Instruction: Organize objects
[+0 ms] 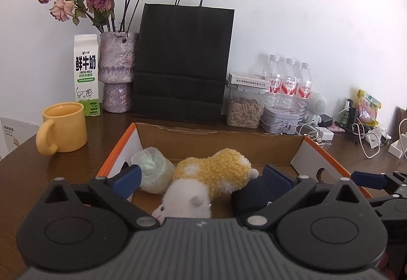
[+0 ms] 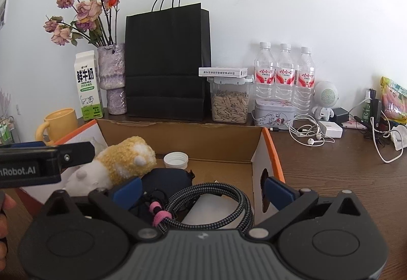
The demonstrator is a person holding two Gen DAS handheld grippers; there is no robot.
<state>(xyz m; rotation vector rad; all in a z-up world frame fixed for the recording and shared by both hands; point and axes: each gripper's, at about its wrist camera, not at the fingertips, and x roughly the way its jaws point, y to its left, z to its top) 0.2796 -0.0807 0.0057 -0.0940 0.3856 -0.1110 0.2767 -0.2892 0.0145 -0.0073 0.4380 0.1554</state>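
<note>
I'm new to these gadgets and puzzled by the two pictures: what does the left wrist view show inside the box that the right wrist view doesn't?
Only the left wrist view shows the crumpled clear wrapper beside the plush toy.

Only the right wrist view shows the coiled braided cable and the white cap.

Both show the cardboard box, the plush toy, the dark pouch, and, behind the box, the black paper bag and yellow mug. Both the left tool and the right tool are open, gripping nothing.

Yellow-and-white plush toy, orange-edged cardboard box, black paper bag, perhaps navy pouch
</note>
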